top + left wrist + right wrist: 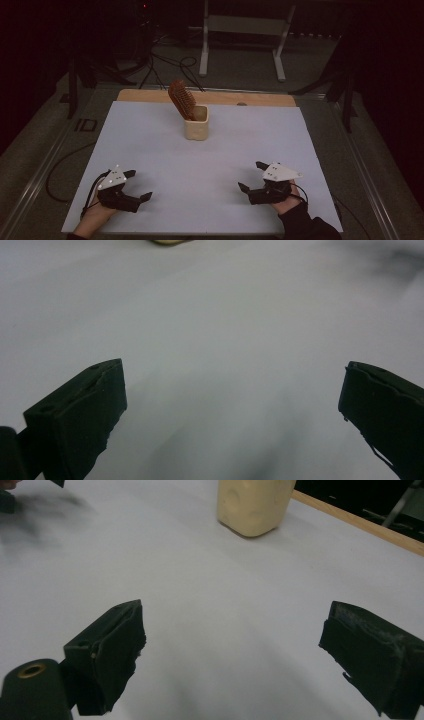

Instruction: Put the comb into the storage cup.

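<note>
A cream-coloured cup [196, 123] stands upright on the white table sheet [210, 160], toward the back middle. A brown hairbrush [182, 99] leans in it, bristle head up and tilted left. My left gripper [138, 184] rests near the front left of the sheet, jaws wide apart and empty. My right gripper [252, 175] rests at the front right, also open and empty. In the right gripper view the cup [254, 505] sits far ahead between the spread jaws [235, 650]. The left gripper [232, 400] looks over bare sheet, with the cup's base [167, 242] at the top edge.
A wooden strip [205, 97] borders the back of the sheet. Beyond it, cables [165, 65] lie on the dark floor and a white metal frame [242, 35] stands there. Wide bare sheet lies between both grippers and the cup.
</note>
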Demonstrator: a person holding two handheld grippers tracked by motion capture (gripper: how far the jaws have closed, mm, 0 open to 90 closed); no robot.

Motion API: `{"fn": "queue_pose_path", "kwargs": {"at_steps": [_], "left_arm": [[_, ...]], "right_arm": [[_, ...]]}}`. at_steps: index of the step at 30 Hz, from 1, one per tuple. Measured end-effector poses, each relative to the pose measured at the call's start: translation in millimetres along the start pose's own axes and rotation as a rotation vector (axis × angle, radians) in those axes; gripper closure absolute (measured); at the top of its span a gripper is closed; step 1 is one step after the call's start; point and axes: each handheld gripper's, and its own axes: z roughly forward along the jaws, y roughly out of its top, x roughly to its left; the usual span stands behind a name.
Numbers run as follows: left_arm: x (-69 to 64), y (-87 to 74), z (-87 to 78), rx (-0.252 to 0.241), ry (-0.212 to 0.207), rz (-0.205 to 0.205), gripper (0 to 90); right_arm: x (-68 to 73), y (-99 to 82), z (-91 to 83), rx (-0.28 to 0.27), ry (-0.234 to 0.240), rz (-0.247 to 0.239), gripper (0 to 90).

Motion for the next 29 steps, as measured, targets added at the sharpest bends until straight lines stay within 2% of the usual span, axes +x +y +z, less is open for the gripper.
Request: {"fn": "queue_pose_path", "kwargs": {"at_steps": [8, 12, 14, 29], "left_arm": [[1.4, -9.1, -10.3, -0.007, 0.055, -0.028, 0.0], [-0.3, -11.9, -8.6, -0.009, 0.041, -0.029, 0.0], [-1.4, -11.3, -7.6, -0.002, 0.043, -0.019, 0.0], [-2.2, -10.5, -8.2, -0.012, 0.03, -0.019, 0.0]], "right_arm": [[-2.4, -1.3, 0.8, 0.001, -0.002, 0.0, 9.2], [-3.7, -2.4, 0.8, 0.002, -0.003, 0.01, 9.2], [-4.9, -2.8, 0.7, -0.001, -0.005, 0.006, 9.2], [-8.6, -5.2, 4.1, 0.009, -0.008, 0.014, 9.3]]}}
